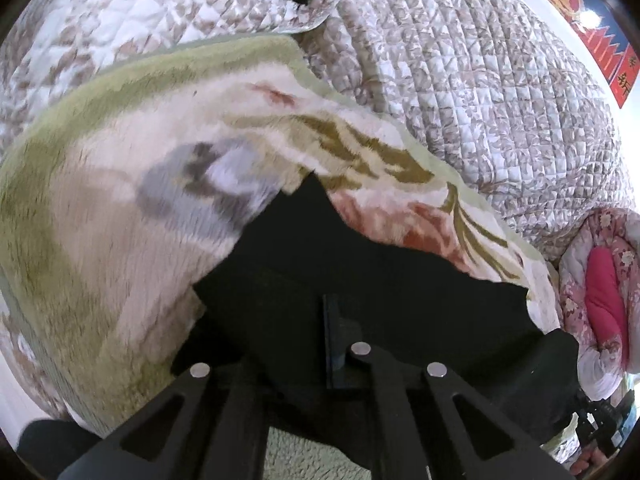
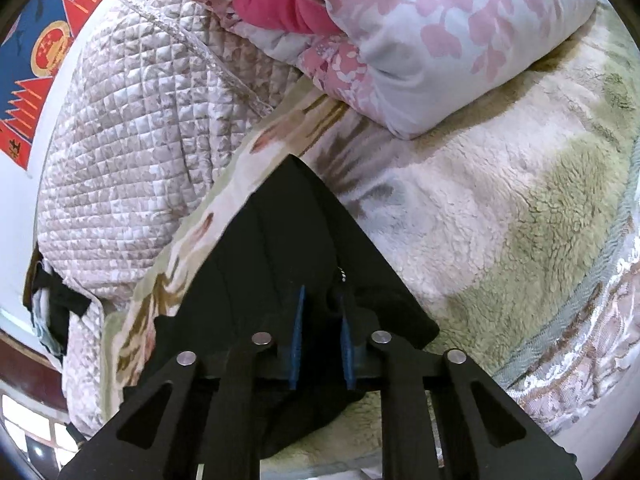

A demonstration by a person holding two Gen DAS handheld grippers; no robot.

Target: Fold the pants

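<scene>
The black pants (image 1: pixel 360 264) lie on a fuzzy green and cream floral blanket (image 1: pixel 100 208) on the bed. In the left wrist view my left gripper (image 1: pixel 336 340) sits low over the pants, its dark blue pads close together with black cloth between them. In the right wrist view the pants (image 2: pixel 280 232) rise to a point ahead of my right gripper (image 2: pixel 322 340). Its blue pads (image 2: pixel 297 336) pinch a bunched fold of the black cloth and lift it off the blanket (image 2: pixel 500 220).
A quilted beige bedspread (image 1: pixel 480 92) covers the bed beyond the blanket. A folded pink floral duvet (image 2: pixel 420 32) lies at the far end. A red and blue wall poster (image 1: pixel 580 12) hangs behind. A dark garment (image 2: pixel 60 304) hangs at the bed's left edge.
</scene>
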